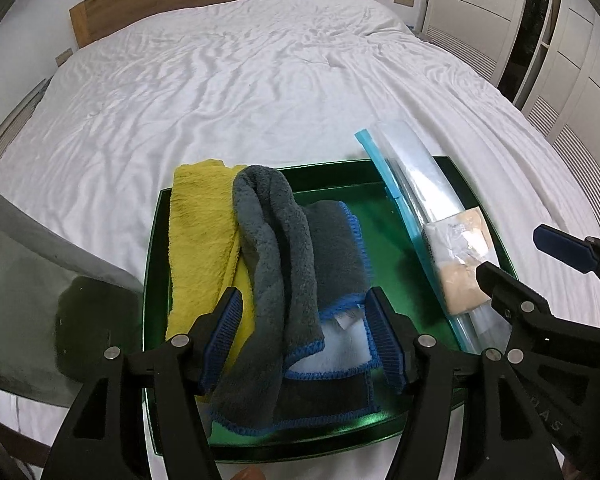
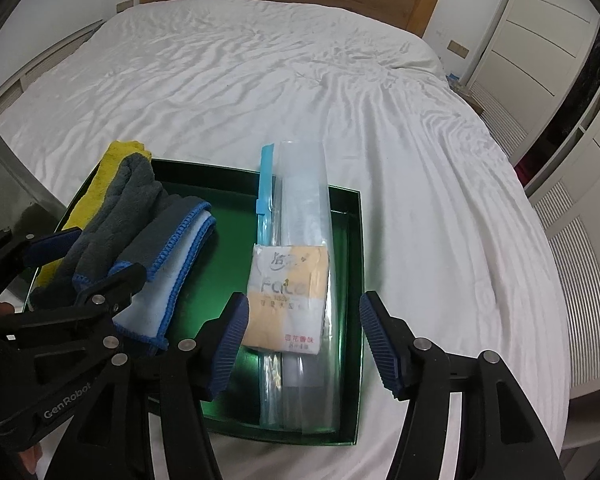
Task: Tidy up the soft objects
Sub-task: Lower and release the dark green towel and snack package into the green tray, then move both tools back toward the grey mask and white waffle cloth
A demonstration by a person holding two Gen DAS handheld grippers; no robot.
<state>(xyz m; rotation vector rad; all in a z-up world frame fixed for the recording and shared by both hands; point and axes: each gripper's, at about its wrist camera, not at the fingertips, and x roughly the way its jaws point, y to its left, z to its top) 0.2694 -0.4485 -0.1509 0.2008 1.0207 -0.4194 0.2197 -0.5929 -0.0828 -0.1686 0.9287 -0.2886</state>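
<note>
Claws first: the left gripper (image 1: 304,336) stands partly apart above the grey towel (image 1: 292,252), its blue pads either side of the folds but not pressing on them — nothing is held. The right gripper (image 2: 304,346) is likewise partly apart, with the tissue pack (image 2: 286,300) lying between and beyond its pads, untouched as far as the right wrist view shows. Both soft things lie in the green tray (image 1: 384,224) on the white bed (image 1: 228,92). A yellow towel (image 1: 200,232) sits at the tray's left edge, partly under the grey one. The tissue pack rests in a clear zip bag (image 2: 300,192) with a blue strip — its far end hangs over the tray's rim. Print on the pack is too washed out to read fully. The tray's near edge is cut off behind the gripper arms in both views.
</note>
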